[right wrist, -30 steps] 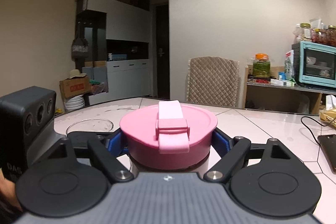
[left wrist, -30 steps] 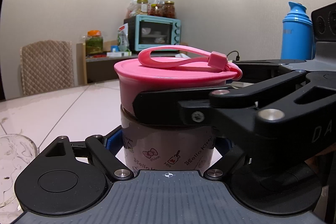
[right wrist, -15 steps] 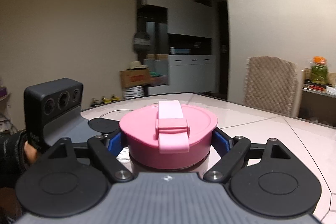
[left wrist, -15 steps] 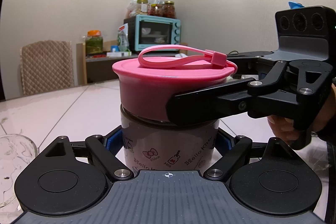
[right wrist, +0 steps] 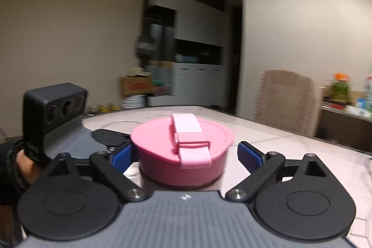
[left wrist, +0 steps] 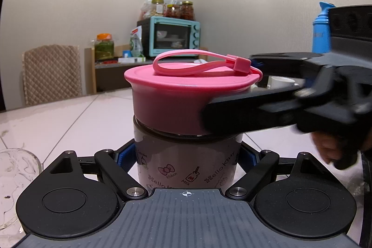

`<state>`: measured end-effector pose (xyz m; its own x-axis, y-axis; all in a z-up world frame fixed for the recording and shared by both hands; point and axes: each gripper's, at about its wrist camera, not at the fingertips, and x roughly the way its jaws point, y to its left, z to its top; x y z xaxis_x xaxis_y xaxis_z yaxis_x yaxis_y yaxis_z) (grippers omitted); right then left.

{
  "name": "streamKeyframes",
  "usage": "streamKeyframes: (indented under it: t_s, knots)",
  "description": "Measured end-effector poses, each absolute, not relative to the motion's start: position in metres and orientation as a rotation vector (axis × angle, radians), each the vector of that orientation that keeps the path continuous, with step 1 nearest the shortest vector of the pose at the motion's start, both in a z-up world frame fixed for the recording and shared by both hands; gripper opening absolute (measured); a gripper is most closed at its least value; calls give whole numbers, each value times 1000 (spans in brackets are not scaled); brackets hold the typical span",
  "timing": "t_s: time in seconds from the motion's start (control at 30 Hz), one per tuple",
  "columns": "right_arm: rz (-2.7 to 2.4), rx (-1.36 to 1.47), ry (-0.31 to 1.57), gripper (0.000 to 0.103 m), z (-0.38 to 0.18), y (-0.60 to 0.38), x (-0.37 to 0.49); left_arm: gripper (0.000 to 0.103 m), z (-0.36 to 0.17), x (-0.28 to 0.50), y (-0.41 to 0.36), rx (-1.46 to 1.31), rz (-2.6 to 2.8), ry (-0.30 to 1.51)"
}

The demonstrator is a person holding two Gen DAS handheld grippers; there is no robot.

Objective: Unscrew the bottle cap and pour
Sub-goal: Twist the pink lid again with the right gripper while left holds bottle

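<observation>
A Hello Kitty bottle (left wrist: pixel 186 159) with a wide pink screw cap (left wrist: pixel 186 94) stands upright on the white table. My left gripper (left wrist: pixel 186 156) is shut on the bottle body below the cap. My right gripper (right wrist: pixel 184 155) reaches in from the right at cap height; its blue pads (right wrist: pixel 250 156) stand a little apart from the pink cap (right wrist: pixel 182 150), so it is open. In the left wrist view one black finger (left wrist: pixel 244 113) of the right gripper crosses in front of the cap. The cap's strap (right wrist: pixel 186 129) lies across its top.
A clear glass bowl (left wrist: pixel 14 176) sits at the left on the white tiled table (left wrist: pixel 69 117). A blue thermos (left wrist: pixel 322 31) stands at the right. A quilted chair (left wrist: pixel 51 73), a teal oven (left wrist: pixel 172 36) and jars are behind.
My right gripper has let go of the cap: its pads now stand apart from it. It has swung back around the cap; the view is blurred. The left gripper and bottle stay still.
</observation>
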<state>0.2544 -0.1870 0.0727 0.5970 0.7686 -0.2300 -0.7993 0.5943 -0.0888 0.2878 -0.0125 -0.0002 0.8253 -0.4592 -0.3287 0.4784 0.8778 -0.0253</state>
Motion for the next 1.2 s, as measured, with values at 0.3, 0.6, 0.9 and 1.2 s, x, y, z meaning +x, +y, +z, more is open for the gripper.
streamKeyframes:
  t_s: [0.3,0.6,0.9,1.2]
  knots:
    - [710,-136,158,99,66,-179,224,90,0,289,-11,60,-498,334]
    - [661,-112,180,99,59,-163,229,90,-1,288,-12,60,-498,334]
    - [624,-121,188,98,56,-149,236,90,-1,288,-12,60,-498,334]
    - [598,-125,186,97,52,-139,237,90,-1,288,-13,60,-497,334]
